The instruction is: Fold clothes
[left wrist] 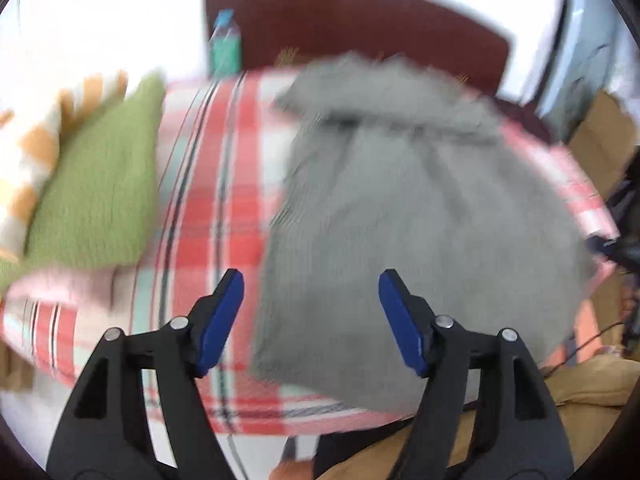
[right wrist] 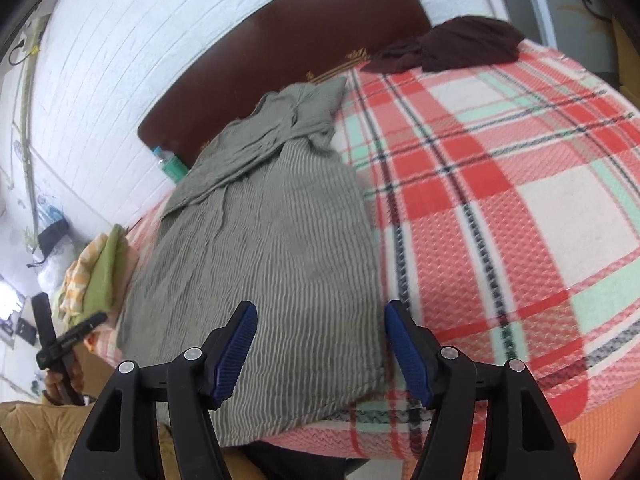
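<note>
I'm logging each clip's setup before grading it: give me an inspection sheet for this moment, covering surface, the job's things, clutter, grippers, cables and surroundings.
Surface: bed under a plaid blanket, red, white and mint.
Job's things: grey-green ribbed garment lying lengthwise on the blanket, its far end rumpled; folded stack with a green piece on top at the bed's left edge.
Clutter: dark brown cloth bunched at the far corner; bottle beside the headboard.
Grippers: left gripper open, nothing between its pads; right gripper open over the garment's near end, no grip seen.
Cables: thin dark cords at the bed's right edge.
Surroundings: dark red headboard, white brick wall.
</note>
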A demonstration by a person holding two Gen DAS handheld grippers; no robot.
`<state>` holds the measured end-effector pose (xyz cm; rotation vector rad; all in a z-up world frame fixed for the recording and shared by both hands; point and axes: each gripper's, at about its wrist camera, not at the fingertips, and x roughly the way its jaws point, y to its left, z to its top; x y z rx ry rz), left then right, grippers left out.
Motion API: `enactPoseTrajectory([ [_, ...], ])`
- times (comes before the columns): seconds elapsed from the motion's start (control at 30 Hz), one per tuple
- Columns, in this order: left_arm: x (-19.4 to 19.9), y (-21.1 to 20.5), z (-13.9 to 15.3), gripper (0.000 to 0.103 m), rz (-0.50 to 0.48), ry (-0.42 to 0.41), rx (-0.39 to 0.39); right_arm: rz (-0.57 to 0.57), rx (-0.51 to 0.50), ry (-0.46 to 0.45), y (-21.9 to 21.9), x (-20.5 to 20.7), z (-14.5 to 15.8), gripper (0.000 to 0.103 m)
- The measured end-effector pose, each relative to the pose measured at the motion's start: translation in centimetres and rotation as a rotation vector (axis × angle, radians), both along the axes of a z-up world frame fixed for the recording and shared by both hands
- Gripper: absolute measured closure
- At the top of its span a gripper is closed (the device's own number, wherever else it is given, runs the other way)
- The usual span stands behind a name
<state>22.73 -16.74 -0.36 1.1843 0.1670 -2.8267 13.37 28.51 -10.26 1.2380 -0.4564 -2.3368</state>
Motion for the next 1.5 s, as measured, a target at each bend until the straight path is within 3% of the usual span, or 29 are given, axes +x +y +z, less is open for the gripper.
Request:
enactPoseTrajectory([
  [0.07, -0.2, 2.5, 1.5, 0.022, -0.102, 0.041, -0.029, 0.008, 0.004, 0.023, 0.2, 0.1, 0.8, 0.035],
  [0.17, -1.7, 7.5, 3.0, 0.021, -0.274, 0.06, -0.057, 0.007, -0.051, 0.091, 1.5, 0.1, 3.0, 0.032],
  [0.37, -8.5, 21.7, 1.8, 0.021, -0.635, -0.06, 0.036, -0.04, -0.115, 0.165, 4.3, -0.9, 5.9, 0.023],
  [0.5, -12.0, 30.9, -0.1, 0.022, -0.764, -0.177, 0.016, -0.052, -0.142, 0.15, 5.5, -2.5, 6.2, 0.023],
  [0.63, -13.3, 36.0, -1.4, 0.022, -0.84, -0.233, -0.018, -0.046, -0.138, 0.118, 6.4, -4.2, 5.8, 0.023],
  [0.83, -15.5, 38.8, -3.9, 0.022, -0.767, -0.297, -0.044, -0.022, -0.137, 0.093, 6.7, -7.1, 5.1, 0.022],
  [1.0, -16.4, 38.4, -6.2, 0.022, -0.694, -0.371, -0.033, 0.01, -0.098, 0.06, 6.0, -9.7, 4.0, 0.022],
  [1.07, -16.5, 38.0, -6.3, 0.023, -0.681, -0.366, -0.024, 0.025, -0.077, 0.052, 5.4, -10.8, 3.7, 0.022],
  [1.1, -16.6, 37.8, -6.2, 0.027, -0.671, -0.355, -0.025, 0.03, -0.081, 0.051, 5.3, -11.3, 3.5, 0.022],
  [1.23, -17.3, 36.1, -5.7, 0.091, -0.619, -0.327, -0.001, 0.057, -0.156, 0.063, 5.3, -13.8, 3.4, 0.022],
  [1.33, -18.0, 33.6, -5.6, 0.095, -0.576, -0.339, 0.086, 0.107, -0.251, 0.053, 4.7, -16.3, 3.3, 0.022],
  [1.5, -18.0, 30.1, -5.0, 0.095, -0.521, -0.34, 0.224, 0.166, -0.259, -0.024, 1.4, -21.5, 1.2, 0.022],
])
